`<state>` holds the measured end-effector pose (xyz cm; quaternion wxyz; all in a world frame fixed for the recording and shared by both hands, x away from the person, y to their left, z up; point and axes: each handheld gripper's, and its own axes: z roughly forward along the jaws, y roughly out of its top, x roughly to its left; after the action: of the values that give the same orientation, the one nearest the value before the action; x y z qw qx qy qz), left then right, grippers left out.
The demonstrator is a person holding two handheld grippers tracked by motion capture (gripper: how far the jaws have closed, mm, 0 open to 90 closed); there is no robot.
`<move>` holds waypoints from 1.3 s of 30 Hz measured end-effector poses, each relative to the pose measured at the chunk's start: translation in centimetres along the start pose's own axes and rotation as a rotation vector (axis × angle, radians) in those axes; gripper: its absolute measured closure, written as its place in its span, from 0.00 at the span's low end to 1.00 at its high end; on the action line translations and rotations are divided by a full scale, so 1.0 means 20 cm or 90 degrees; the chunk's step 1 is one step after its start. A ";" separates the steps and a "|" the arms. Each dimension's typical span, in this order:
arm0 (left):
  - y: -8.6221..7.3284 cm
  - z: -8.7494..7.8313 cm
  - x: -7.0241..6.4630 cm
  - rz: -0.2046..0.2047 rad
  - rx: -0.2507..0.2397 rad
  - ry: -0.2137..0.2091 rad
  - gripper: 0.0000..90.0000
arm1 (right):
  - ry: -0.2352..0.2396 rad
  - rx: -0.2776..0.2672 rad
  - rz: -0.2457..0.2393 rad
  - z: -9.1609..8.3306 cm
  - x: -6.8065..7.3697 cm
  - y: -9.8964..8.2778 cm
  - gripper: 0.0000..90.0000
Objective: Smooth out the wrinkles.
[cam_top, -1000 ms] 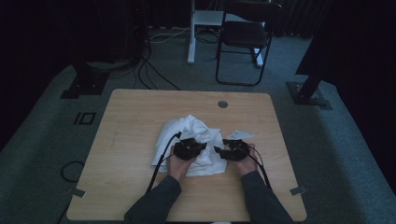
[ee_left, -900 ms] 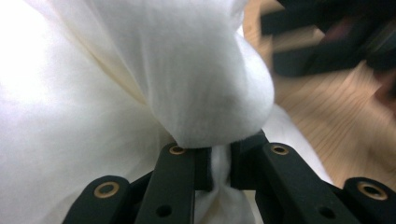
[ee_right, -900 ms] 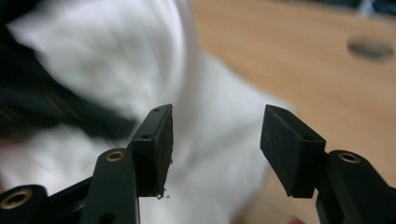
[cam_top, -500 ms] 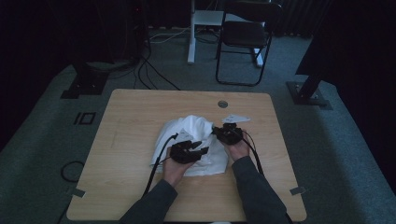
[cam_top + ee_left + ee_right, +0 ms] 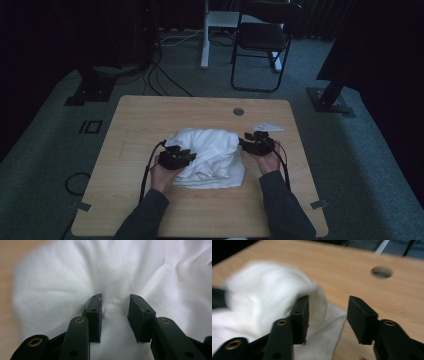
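Note:
A crumpled white cloth (image 5: 212, 155) lies in the middle of the wooden table (image 5: 145, 117). My left gripper (image 5: 177, 157) rests at the cloth's left side. In the left gripper view the cloth (image 5: 62, 277) lies under my left gripper (image 5: 116, 298). Its jaws stand apart and have just been closing, with a small pucker of cloth between the pads, not pinched. My right gripper (image 5: 255, 142) is at the cloth's right edge. In the right gripper view my right gripper (image 5: 329, 300) has just been opening. The cloth (image 5: 262, 290) touches its left jaw, and bare table shows in the gap.
A round cable hole (image 5: 238, 111) sits near the table's far edge, also the hole (image 5: 382, 272) ahead of the right gripper. Beyond the table stand a black chair (image 5: 260, 45) and a white desk leg (image 5: 204, 50). Cables (image 5: 160, 75) and stand bases (image 5: 330, 100) lie on the carpet.
My left gripper has slid left to the cloth's left side. My right gripper has moved away from the person and a little right. The cloth now lies spread wider.

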<state>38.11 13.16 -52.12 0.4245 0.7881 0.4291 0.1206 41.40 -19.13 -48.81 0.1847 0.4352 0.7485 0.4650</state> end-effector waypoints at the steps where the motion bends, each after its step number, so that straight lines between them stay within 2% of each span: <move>1: 0.00 0.02 -0.01 -0.003 -0.001 0.010 0.71 | -0.001 -0.010 0.000 -0.03 0.01 0.01 0.54; 3: 0.00 0.02 -0.03 -0.002 0.000 0.017 0.71 | 0.007 -0.043 -0.024 -0.11 0.08 0.03 0.52; 4: 0.00 0.03 -0.04 -0.001 0.002 0.020 0.71 | 0.027 -0.055 -0.042 -0.14 0.12 0.03 0.51; 6: -0.01 0.04 -0.05 -0.010 -0.005 0.027 0.71 | 0.065 -0.053 -0.078 -0.15 0.22 0.02 0.50; 8: -0.02 0.04 -0.06 -0.008 -0.015 0.035 0.71 | 0.107 -0.028 -0.102 -0.10 0.31 -0.01 0.49; 9: -0.02 0.05 -0.06 -0.011 -0.018 0.037 0.71 | 0.115 0.000 -0.120 -0.05 0.36 -0.05 0.48; 11: -0.03 0.04 -0.06 -0.011 -0.027 0.044 0.71 | 0.104 0.048 -0.140 0.03 0.39 -0.10 0.50; 12: -0.03 0.04 -0.06 -0.010 -0.032 0.046 0.71 | 0.100 0.073 -0.143 0.06 0.39 -0.12 0.58; 13: -0.04 0.04 -0.07 -0.011 -0.036 0.047 0.71 | 0.104 0.091 -0.139 0.08 0.38 -0.15 0.74; 14: -0.04 0.04 -0.07 -0.008 -0.038 0.050 0.71 | 0.113 0.103 -0.137 0.09 0.37 -0.16 0.84; 15: -0.04 0.04 -0.07 -0.008 -0.038 0.050 0.71 | 0.113 0.103 -0.137 0.09 0.37 -0.16 0.84; 16: -0.05 0.04 -0.06 -0.008 -0.044 0.048 0.71 | 0.106 0.109 -0.134 0.08 0.36 -0.17 0.92; 17: -0.05 0.04 -0.06 -0.012 -0.048 0.045 0.71 | 0.094 0.093 -0.127 0.01 0.31 -0.19 0.95; 19: -0.05 0.03 -0.06 -0.010 -0.053 0.044 0.70 | 0.065 0.093 -0.113 -0.07 0.24 -0.21 0.95; 22: -0.05 0.04 -0.08 -0.001 -0.055 0.060 0.69 | 0.016 0.116 -0.079 -0.15 0.14 -0.25 0.96; 23: -0.05 0.04 -0.09 0.001 -0.055 0.063 0.69 | -0.003 0.114 -0.073 -0.18 0.13 -0.25 0.92; 24: -0.06 0.04 -0.09 -0.001 -0.058 0.066 0.68 | -0.008 0.103 -0.076 -0.20 0.13 -0.25 0.87; 27: -0.06 0.05 -0.11 0.001 -0.062 0.072 0.67 | -0.033 0.047 -0.082 -0.25 0.17 -0.19 0.67; 28: -0.06 0.05 -0.11 0.004 -0.064 0.077 0.66 | -0.018 0.020 -0.088 -0.26 0.20 -0.17 0.64; 29: -0.06 0.05 -0.12 0.004 -0.064 0.080 0.66 | 0.016 0.001 -0.096 -0.25 0.23 -0.16 0.61; 30: -0.06 0.05 -0.12 0.004 -0.064 0.080 0.66 | 0.061 -0.002 -0.104 -0.24 0.25 -0.16 0.60; 31: -0.05 0.06 -0.12 0.002 -0.066 0.078 0.66 | 0.085 0.013 -0.107 -0.20 0.28 -0.16 0.59; 33: -0.05 0.06 -0.11 0.002 -0.065 0.079 0.66 | 0.072 0.072 -0.130 -0.08 0.32 -0.21 0.60; 35: -0.03 0.08 -0.10 0.002 -0.066 0.080 0.65 | 0.065 0.104 -0.117 0.05 0.31 -0.25 0.61; 37: 0.00 0.10 -0.08 0.004 -0.061 0.090 0.65 | 0.051 0.112 -0.089 0.14 0.28 -0.26 0.61; 39: 0.04 0.14 -0.05 -0.003 -0.060 0.101 0.64 | 0.044 0.107 -0.074 0.20 0.24 -0.24 0.61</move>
<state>39.47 10.59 -52.95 0.4259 0.7542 0.4572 0.2017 39.17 -13.91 -54.41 0.1483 0.3885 0.8150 0.4036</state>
